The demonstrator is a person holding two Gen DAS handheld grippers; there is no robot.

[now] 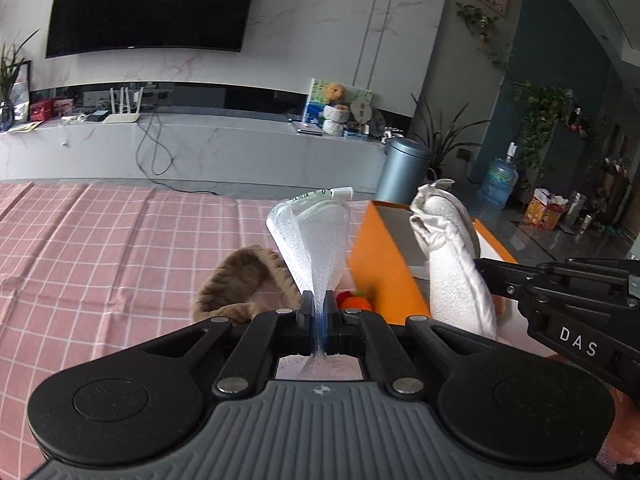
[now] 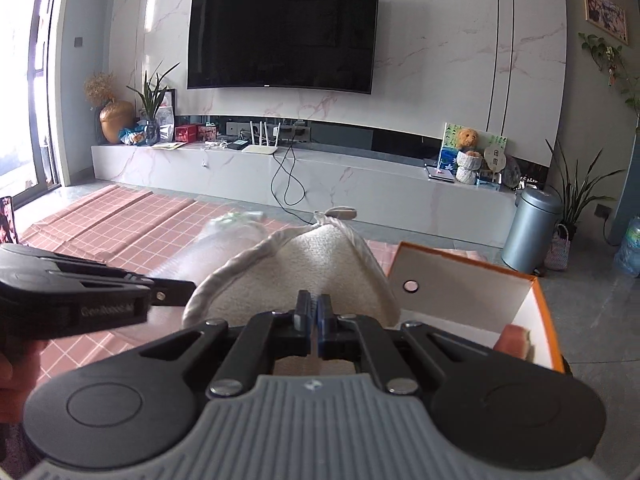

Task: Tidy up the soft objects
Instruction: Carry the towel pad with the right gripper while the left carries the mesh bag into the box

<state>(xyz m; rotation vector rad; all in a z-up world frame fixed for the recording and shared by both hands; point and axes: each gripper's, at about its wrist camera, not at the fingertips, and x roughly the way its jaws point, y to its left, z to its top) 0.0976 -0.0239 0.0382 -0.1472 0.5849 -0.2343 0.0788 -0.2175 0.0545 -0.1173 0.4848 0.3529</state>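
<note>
My left gripper (image 1: 318,300) is shut on a translucent white mesh pouch (image 1: 312,240) with a green-printed label, held upright above the pink checked cloth (image 1: 100,248). My right gripper (image 2: 313,306) is shut on a white fleecy cloth (image 2: 304,264), held up beside the orange box (image 2: 472,292); the cloth (image 1: 452,256) shows in the left wrist view too. A brown knitted item (image 1: 240,280) and an orange-red soft toy (image 1: 354,302) lie on the cloth below the pouch. The box holds a pink item (image 2: 516,340) at its near corner.
The orange box (image 1: 380,264) stands at the cloth's right edge. Beyond are a marble TV bench (image 2: 320,176), a grey bin (image 2: 532,228), a water bottle (image 1: 500,184) and plants. The right gripper's body (image 1: 568,300) is close to the left one.
</note>
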